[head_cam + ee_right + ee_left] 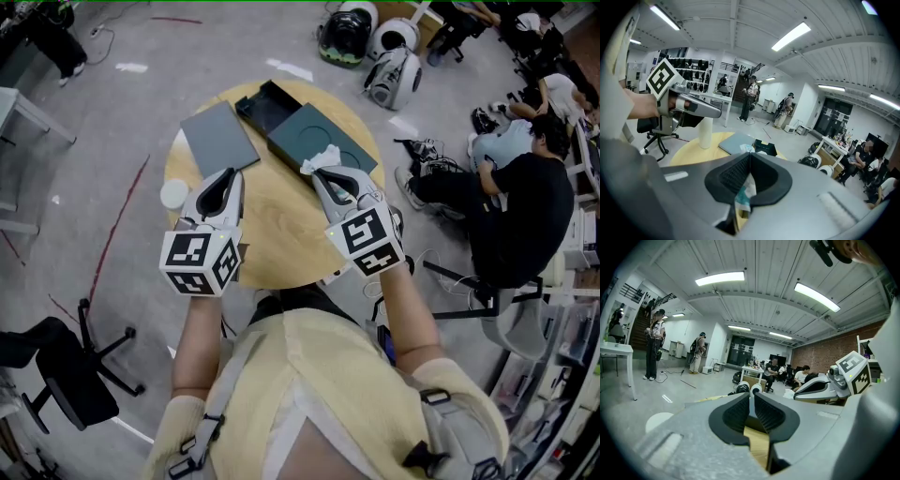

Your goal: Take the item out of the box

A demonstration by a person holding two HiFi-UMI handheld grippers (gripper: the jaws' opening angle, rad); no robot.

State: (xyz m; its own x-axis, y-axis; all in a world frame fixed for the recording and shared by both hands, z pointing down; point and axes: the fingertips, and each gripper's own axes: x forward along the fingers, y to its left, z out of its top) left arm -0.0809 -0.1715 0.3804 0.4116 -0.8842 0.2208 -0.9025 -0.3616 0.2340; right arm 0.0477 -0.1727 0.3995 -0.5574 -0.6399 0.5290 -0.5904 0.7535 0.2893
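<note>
Shoulders in a pale yellow shirt point(309, 375) fill the foreground as a person works over a round wooden table point(272, 234) with 2 hand-held grippers. The right hand-held gripper point(323, 176) is clamped on the item point(323, 156), a crumpled white-and-teal scrap pinched between its pads, right at the near edge of the open dark box point(342, 131). The left hand-held gripper point(229, 180) hovers empty over bare wood, its jaws pressed together on nothing, just beside a flat grey lid point(218, 136). Behind the box lies a second dark tray point(270, 101), and a white cylinder point(173, 194) stands at the table's left rim.

By the look of it the task is well along: the box is open and the item is gripped, seemingly raised at the box's rim. What appears left is to carry it clear and set it down on the table.

Harder to judge is whether the item has fully left the box. From above, the gripper covers the spot where the two meet, and the right gripper view shows only the pinched part. What the item is cannot be made out, nor whether anything else remains inside the box. Seated people point(525, 187) at the room's edge are partly cut off.
</note>
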